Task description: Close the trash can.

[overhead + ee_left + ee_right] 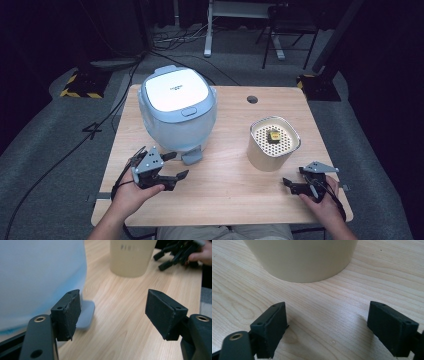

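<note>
Dark studio floor with trailing cables surrounds a pale wooden worktop (225,195), where two things stand. At the far left sits a light-blue and white rounded rice cooker (177,112) with its lid down and a small grey-blue tab (192,157) jutting from its base at the near side. To the right, well apart from it, stands a cream cylindrical container (273,144) topped by a perforated insert with a small yellow-and-dark object (274,136) resting on it; what that object is cannot be told.

The left tool (172,167) hovers just in front of the cooker's base, jaws spread wide and holding nothing; in the left gripper view its left pad (71,312) lies near the grey-blue tab. The right tool (295,180) sits low near the worktop, just short of the cream container, also wide open and empty.

Judging from this, the work has barely begun: the cooker lid is shut, the container is untouched, and neither tool has made contact. Everything appears left to do, likely opening the cooker and gripping the container.
</note>
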Motion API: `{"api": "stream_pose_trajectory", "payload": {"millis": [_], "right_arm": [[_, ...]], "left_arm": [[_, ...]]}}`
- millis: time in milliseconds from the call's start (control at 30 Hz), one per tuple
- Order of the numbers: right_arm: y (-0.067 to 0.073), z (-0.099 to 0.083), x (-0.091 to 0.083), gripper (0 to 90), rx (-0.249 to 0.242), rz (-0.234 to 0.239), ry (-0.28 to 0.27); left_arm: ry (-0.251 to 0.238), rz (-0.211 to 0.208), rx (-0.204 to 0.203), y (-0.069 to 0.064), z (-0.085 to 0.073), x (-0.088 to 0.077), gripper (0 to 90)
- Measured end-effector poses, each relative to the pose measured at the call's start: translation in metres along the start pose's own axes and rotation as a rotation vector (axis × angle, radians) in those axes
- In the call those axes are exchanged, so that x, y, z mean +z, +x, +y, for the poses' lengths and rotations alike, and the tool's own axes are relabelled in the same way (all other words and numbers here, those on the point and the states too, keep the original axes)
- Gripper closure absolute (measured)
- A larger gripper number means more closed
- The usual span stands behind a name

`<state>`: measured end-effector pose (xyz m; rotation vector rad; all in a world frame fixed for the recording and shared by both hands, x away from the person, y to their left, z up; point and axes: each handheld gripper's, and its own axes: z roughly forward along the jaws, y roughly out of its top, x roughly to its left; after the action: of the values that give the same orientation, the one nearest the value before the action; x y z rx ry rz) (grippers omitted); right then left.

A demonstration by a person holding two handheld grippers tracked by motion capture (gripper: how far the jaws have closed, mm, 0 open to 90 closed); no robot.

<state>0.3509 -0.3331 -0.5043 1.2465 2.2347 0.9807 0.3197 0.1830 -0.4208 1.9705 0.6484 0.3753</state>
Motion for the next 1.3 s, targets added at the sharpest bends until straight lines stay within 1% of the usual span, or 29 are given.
{"api": "stream_pose_trajectory", "payload": {"millis": [167,200,233,300,400,433,567,600,633,700,767,833,933,1000,1033,1100,1133,1167,1300], "right_arm": [[0.000,0.000,0.000,16.3,-0.001,0.000,0.001],[0.000,0.000,0.000,16.3,-0.001,0.000,0.001],[0.000,0.000,0.000,16.3,-0.001,0.000,0.001],[0.000,0.000,0.000,16.3,0.000,0.000,0.000],[0.000,0.000,0.000,16.3,-0.001,0.000,0.001],[0.000,0.000,0.000,16.3,0.000,0.000,0.000],[0.000,0.000,0.000,16.3,-0.001,0.000,0.001],[0.000,0.000,0.000,16.3,-0.001,0.000,0.001],[0.000,0.000,0.000,16.3,-0.001,0.000,0.001],[0.000,0.000,0.000,16.3,-0.001,0.000,0.001],[0.000,0.000,0.000,16.3,-0.001,0.000,0.001],[0.000,0.000,0.000,16.3,-0.001,0.000,0.001],[0.000,0.000,0.000,16.3,-0.001,0.000,0.001],[0.000,0.000,0.000,16.3,-0.001,0.000,0.001],[0.000,0.000,0.000,16.3,-0.001,0.000,0.001],[0.000,0.000,0.000,16.3,-0.001,0.000,0.001],[0.000,0.000,0.000,16.3,-0.001,0.000,0.001],[0.000,0.000,0.000,16.3,-0.001,0.000,0.001],[0.000,0.000,0.000,16.3,0.000,0.000,0.001]], "left_arm": [[0.026,0.013,-0.032,0.001,-0.018,0.009,29.4],[0.039,0.022,-0.027,0.001,-0.021,0.011,29.2],[0.061,0.034,-0.022,0.002,-0.026,0.015,29.1],[0.086,0.032,-0.029,0.002,-0.034,0.022,28.8],[0.107,0.031,-0.039,0.002,-0.041,0.027,28.5],[0.122,0.031,-0.041,0.002,-0.045,0.030,28.3],[0.154,0.034,-0.045,0.001,-0.053,0.033,27.3],[0.164,0.037,-0.045,0.000,-0.054,0.033,26.9],[0.188,0.045,-0.036,-0.001,-0.056,0.034,26.6],[0.204,0.050,-0.033,-0.002,-0.060,0.035,25.9],[0.219,0.051,-0.042,-0.002,-0.064,0.037,24.5],[0.234,0.055,-0.030,-0.002,-0.066,0.039,23.8],[0.269,0.064,-0.016,-0.001,-0.069,0.042,22.0],[0.306,0.080,-0.009,-0.002,-0.070,0.044,19.7],[0.312,0.088,-0.021,-0.002,-0.070,0.044,18.6],[0.318,0.095,-0.034,-0.002,-0.070,0.045,16.2],[0.322,0.096,-0.051,-0.002,-0.070,0.045,16.2],[0.326,0.100,-0.086,-0.002,-0.070,0.045,16.3],[0.329,0.105,-0.090,-0.002,-0.070,0.046,14.9]]}}
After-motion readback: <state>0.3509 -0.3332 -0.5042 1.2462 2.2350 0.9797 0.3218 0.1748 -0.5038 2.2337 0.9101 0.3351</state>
